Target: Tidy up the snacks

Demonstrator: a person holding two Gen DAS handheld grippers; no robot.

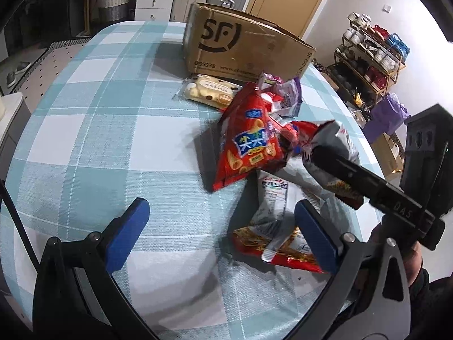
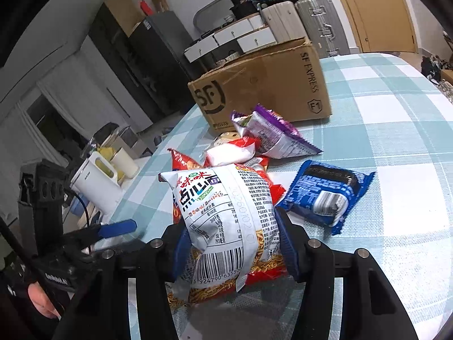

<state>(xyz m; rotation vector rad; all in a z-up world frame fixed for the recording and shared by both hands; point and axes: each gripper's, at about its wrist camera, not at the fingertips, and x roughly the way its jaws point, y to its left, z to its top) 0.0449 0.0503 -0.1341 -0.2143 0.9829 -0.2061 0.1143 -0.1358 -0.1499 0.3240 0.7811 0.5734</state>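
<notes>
My right gripper (image 2: 233, 243) is shut on a white-and-red noodle snack bag (image 2: 226, 215), holding it above the checked tablecloth; the same bag shows in the left wrist view (image 1: 328, 153) pinched by the right gripper's dark fingers. My left gripper (image 1: 223, 223) is open and empty, low over the cloth, with another noodle snack bag (image 1: 274, 232) by its right finger. A red chip bag (image 1: 249, 147), a purple bag (image 2: 271, 133), a blue cookie pack (image 2: 325, 195) and a pale bread pack (image 1: 209, 90) lie on the table. The SF cardboard box (image 1: 243, 45) stands behind them.
The table (image 1: 93, 130) has a teal checked cloth. A white kettle (image 2: 96, 181) and jars stand off the table's left side in the right wrist view. A shoe rack (image 1: 371, 56) and purple bag (image 1: 388, 116) stand beyond the right edge.
</notes>
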